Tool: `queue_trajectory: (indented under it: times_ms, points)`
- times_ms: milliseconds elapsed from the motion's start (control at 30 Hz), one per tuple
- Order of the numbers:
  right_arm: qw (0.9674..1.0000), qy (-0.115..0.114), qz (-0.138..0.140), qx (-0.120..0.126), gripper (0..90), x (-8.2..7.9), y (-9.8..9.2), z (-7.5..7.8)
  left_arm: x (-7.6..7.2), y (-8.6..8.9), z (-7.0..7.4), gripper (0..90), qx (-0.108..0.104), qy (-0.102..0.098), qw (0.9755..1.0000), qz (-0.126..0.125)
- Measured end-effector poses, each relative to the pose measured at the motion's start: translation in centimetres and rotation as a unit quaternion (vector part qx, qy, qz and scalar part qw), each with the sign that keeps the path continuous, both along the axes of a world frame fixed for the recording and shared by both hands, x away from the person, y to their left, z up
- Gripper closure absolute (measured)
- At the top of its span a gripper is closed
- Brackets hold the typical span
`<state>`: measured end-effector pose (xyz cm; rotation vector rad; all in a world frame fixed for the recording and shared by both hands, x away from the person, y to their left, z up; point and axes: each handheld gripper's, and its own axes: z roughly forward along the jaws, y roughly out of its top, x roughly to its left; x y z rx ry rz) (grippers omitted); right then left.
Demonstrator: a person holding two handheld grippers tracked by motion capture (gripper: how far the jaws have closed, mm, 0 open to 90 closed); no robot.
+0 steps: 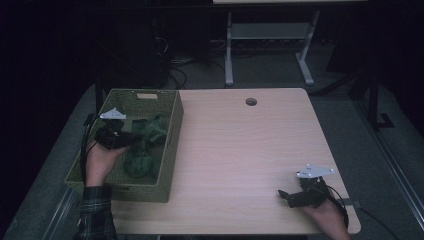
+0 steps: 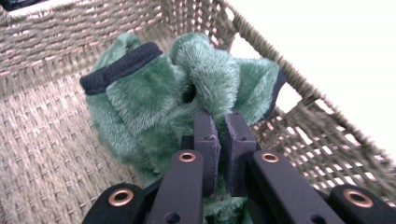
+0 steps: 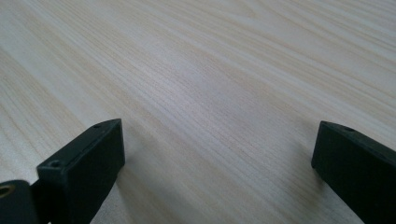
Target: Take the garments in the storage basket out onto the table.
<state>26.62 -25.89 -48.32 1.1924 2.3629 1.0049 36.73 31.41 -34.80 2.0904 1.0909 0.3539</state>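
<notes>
A fuzzy green fabric piece with a black cuff [image 2: 154, 88] lies bunched in a woven basket [image 1: 170, 150] at the table's left side. My left gripper [image 2: 221, 122] is shut on a fold of this green fabric [image 1: 150, 129], which rises between the two jaws. In the high view the left gripper [image 1: 131, 140] hovers inside the basket. More green fabric [image 1: 140, 165] sits lower in the basket. My right gripper [image 1: 284, 194] rests near the table's front right edge, jaws wide apart over bare wood [image 3: 215, 93], nothing between them.
The basket's woven walls [image 2: 317, 126] rise close around the left gripper. The light wooden table [image 1: 240, 145] has a round cable hole [image 1: 251, 102] at the back. A desk frame [image 1: 270, 35] stands on the dark floor beyond.
</notes>
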Motion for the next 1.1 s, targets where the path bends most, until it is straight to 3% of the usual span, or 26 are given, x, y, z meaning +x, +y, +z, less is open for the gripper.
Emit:
queue_trajectory:
  times_ms: [467,633,1100]
  points:
    - [1.0,-0.001,0.001,-0.001,2.2,0.0,0.0,0.0,-0.4,0.6,2.2,85.8,-0.052,-0.019,0.9984,-0.014]
    - [1.0,-0.001,0.001,-0.001,2.2,0.0,0.0,0.0,-0.3,1.1,3.2,85.9,-0.083,-0.029,0.9959,-0.024]
    - [1.0,-0.001,0.001,-0.001,2.3,0.0,0.0,0.0,-0.5,0.4,7.9,86.1,-0.09,-0.071,0.9929,-0.031]
